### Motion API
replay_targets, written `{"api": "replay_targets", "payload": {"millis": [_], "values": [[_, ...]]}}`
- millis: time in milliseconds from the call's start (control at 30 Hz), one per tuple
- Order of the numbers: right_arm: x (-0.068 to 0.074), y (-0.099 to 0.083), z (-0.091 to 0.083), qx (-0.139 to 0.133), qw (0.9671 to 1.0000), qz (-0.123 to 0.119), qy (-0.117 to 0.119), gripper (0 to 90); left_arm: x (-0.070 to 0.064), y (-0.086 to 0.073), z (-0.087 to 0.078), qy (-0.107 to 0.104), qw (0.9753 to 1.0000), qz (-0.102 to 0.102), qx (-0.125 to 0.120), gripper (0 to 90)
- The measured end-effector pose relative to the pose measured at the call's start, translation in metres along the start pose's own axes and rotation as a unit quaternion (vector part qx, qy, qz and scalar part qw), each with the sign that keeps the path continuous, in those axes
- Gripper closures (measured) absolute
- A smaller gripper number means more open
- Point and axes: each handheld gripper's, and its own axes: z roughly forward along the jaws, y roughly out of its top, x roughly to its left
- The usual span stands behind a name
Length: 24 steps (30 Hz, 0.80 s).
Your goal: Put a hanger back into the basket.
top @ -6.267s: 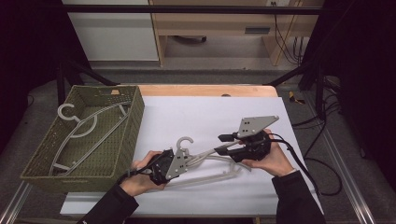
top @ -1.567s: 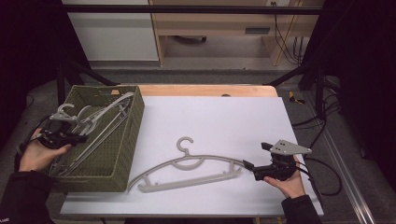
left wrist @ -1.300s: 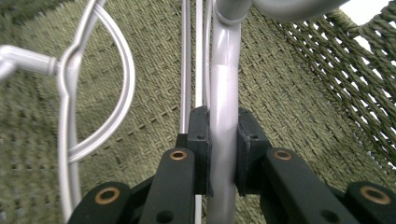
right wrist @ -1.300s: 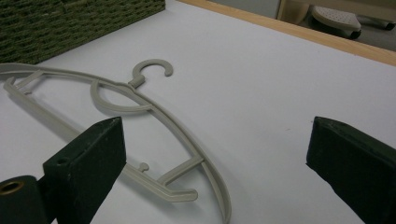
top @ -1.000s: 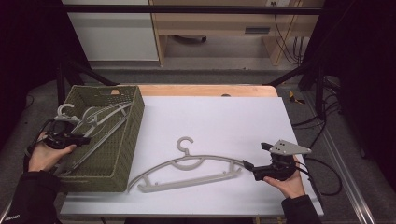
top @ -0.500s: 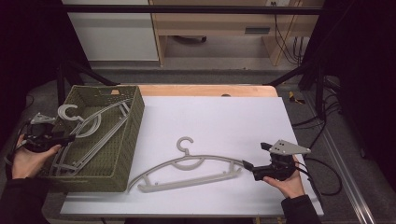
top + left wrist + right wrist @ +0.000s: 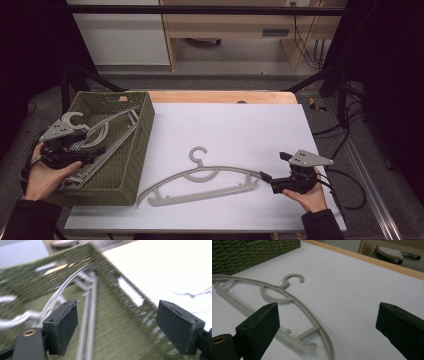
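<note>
A beige plastic hanger [image 7: 200, 176] lies flat on the white table [image 7: 225, 120], hook pointing away from me. My right gripper [image 7: 272, 166] rests at the hanger's right end, open, jaws wide on either side of that tip. In the right gripper view, the hanger [image 7: 294, 300] runs between the jaws of my right gripper [image 7: 327, 322] without being pinched. My left gripper [image 7: 87, 154] is open over the left side of the green woven basket [image 7: 131, 150], above several grey hangers [image 7: 102, 131]. The left gripper view is blurred, with the grey hangers [image 7: 87, 315] below my left gripper [image 7: 117, 322].
The basket stands at the table's left edge, and its near wall [image 7: 130, 290] separates it from the white surface. A wooden strip [image 7: 225, 96] borders the table's far side. Cables [image 7: 345, 180] trail off to the right of the table.
My left gripper let go of the table hanger and went to the basket; in the last half second it moved right, back over the basket. The right gripper has stayed at the hanger's end.
</note>
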Motion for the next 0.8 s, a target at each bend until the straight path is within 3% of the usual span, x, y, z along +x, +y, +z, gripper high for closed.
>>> {"api": "replay_targets", "payload": {"millis": [67, 267, 500, 567, 667, 800], "values": [[0.000, 0.000, 0.000, 0.000, 1.0000, 0.000, 0.000, 5.6, -0.009, 0.004, 0.000, -0.016, 0.9998, 0.003, -0.011, 16.0], [0.001, 0.000, 0.000, 0.000, 1.0000, 0.000, 0.001, 5.6, -0.045, 0.016, 0.005, -0.056, 0.9973, 0.040, -0.026, 14.1], [0.001, 0.000, 0.000, -0.001, 1.0000, 0.002, 0.000, 5.1, -0.085, 0.021, 0.020, -0.096, 0.9930, 0.061, -0.031, 10.3], [0.001, 0.000, 0.000, -0.003, 1.0000, 0.005, -0.001, 5.0, -0.095, 0.021, 0.026, -0.106, 0.9920, 0.059, -0.035, 10.2], [0.001, 0.000, -0.001, -0.004, 1.0000, 0.004, -0.001, 4.9, -0.107, 0.019, 0.034, -0.122, 0.9900, 0.061, -0.036, 10.9], [0.001, 0.000, -0.001, -0.001, 1.0000, 0.005, -0.003, 4.8, -0.123, 0.017, 0.048, -0.138, 0.9874, 0.075, -0.019, 11.5]]}}
